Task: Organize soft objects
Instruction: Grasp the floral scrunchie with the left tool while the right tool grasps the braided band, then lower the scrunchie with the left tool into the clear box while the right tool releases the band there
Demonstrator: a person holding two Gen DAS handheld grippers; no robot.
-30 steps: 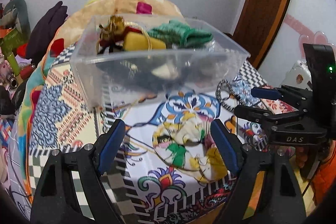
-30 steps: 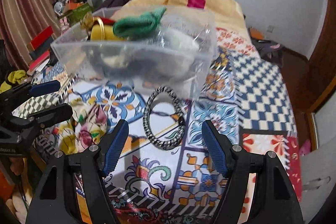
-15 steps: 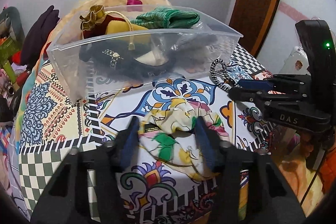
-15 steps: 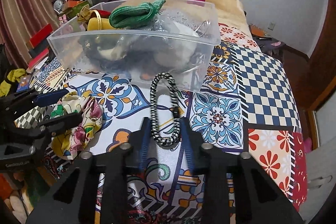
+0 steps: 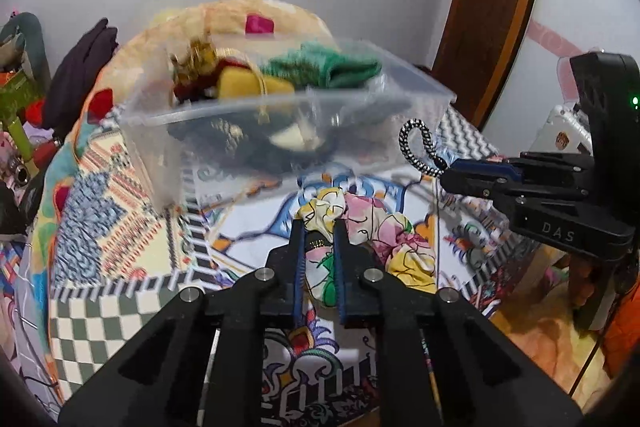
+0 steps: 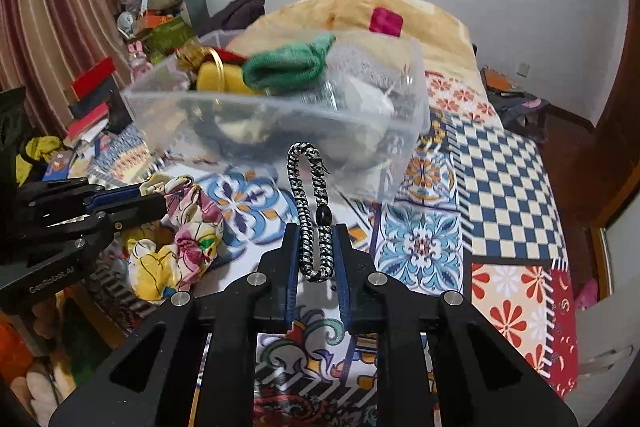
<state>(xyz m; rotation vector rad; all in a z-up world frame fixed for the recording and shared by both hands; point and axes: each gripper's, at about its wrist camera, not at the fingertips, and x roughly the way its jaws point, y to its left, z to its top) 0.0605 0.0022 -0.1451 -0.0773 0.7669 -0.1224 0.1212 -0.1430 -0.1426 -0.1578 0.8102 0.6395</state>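
Note:
My left gripper [image 5: 317, 227] is shut on a floral fabric scrunchie [image 5: 384, 231] and holds it above the patterned bedspread; it also shows in the right wrist view [image 6: 180, 231], hanging from the left gripper [image 6: 154, 193]. My right gripper [image 6: 316, 231] is shut on a black-and-white braided cord loop [image 6: 306, 203], lifted off the bed; the loop shows in the left wrist view [image 5: 420, 145] at the right gripper [image 5: 446, 175]. A clear plastic bin [image 5: 168, 151] [image 6: 412, 99] ahead holds a green knit piece [image 6: 284, 67], a yellow item [image 5: 240, 85] and dark things.
The patterned bedspread [image 6: 504, 163] covers the bed. A yellow blanket heap [image 5: 236, 23] lies behind the bin. Clutter and books [image 6: 92, 99] stand at the left by a curtain. A brown door [image 5: 488, 7] is at the right.
Both grippers closed, the left on the scrunchie and the right on the braided loop, and both have lifted their items off the bedspread.

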